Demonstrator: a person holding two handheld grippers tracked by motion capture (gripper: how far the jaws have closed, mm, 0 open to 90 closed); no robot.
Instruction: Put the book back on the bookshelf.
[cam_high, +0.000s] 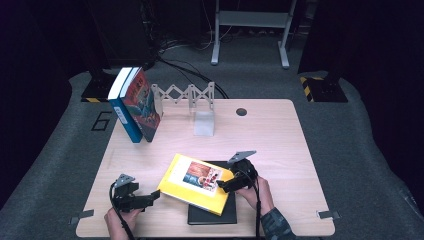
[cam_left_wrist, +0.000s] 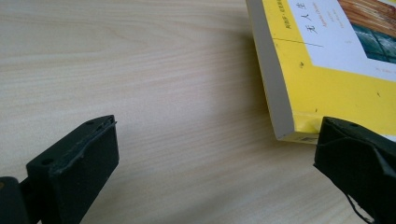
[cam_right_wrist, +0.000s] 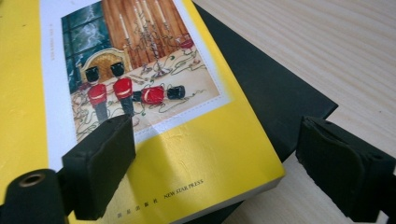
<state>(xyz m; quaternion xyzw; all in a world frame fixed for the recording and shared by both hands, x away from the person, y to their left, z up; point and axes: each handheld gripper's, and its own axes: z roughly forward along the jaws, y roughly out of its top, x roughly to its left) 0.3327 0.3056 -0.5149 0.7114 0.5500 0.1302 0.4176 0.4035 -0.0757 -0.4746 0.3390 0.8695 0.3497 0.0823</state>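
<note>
A yellow paperback (cam_high: 197, 184) (cam_left_wrist: 336, 84) (cam_right_wrist: 187, 154) lies flat and askew on a black book (cam_high: 212, 215) (cam_right_wrist: 275, 88) at the front middle of the wooden table (cam_high: 280, 145). My right gripper (cam_high: 223, 185) (cam_right_wrist: 219, 140) is at the paperback's right corner, open. One jaw hangs over the cover, the other stands beyond the black book's edge. My left gripper (cam_high: 153, 197) (cam_left_wrist: 217, 140) is open just left of the paperback. Its right jaw sits near the book's nearest corner, and only bare tabletop lies between the jaws.
Two books (cam_high: 135, 102) stand leaning at the back left, next to a grey folding rack (cam_high: 185, 94). A translucent block (cam_high: 204, 122) stands in front of the rack. A dark round hole (cam_high: 241, 111) marks the table's far side.
</note>
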